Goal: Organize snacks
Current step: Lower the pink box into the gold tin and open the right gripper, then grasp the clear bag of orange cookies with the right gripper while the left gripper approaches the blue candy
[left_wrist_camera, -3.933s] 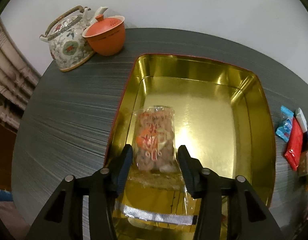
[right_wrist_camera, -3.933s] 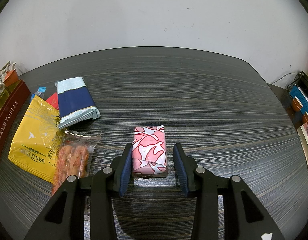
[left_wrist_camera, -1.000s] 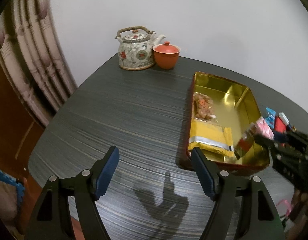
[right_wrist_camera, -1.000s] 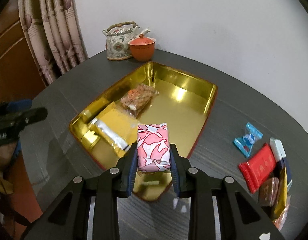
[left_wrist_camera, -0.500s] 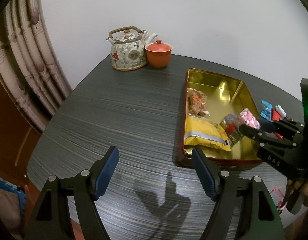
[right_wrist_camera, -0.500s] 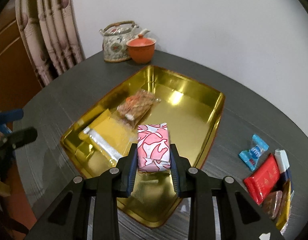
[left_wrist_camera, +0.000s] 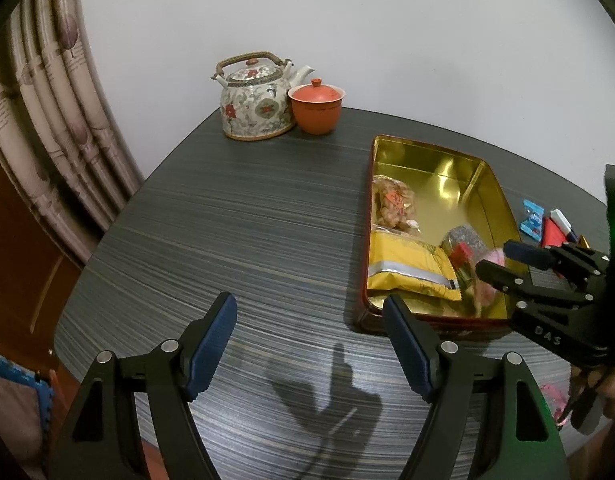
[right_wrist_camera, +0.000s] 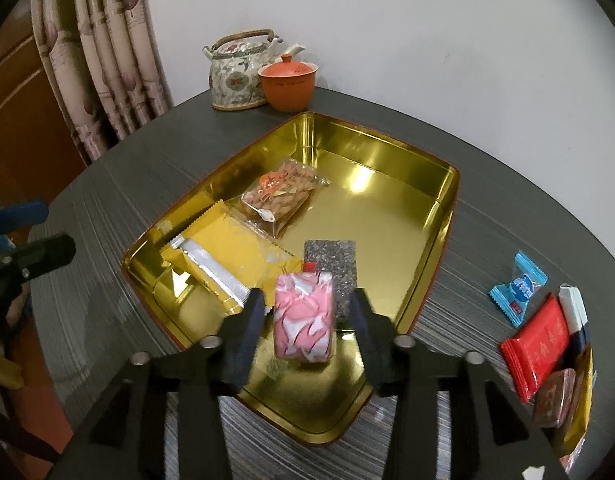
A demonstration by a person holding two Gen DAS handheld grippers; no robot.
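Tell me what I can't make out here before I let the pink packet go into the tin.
- Pink packet, right wrist view: motion-blurred; contact with the fingers unclear.
- Pink packet, left wrist view: mostly behind the right gripper.
- Dark speckled packet: near end hidden by the pink packet.
- Snack pile: cut off by the right image edge.

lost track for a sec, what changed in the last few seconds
The right gripper carried the pink packet from the table to over the gold tin and opened; the packet is now loose between its fingers. The left gripper drew back from the tin, open. Teapot unmoved.
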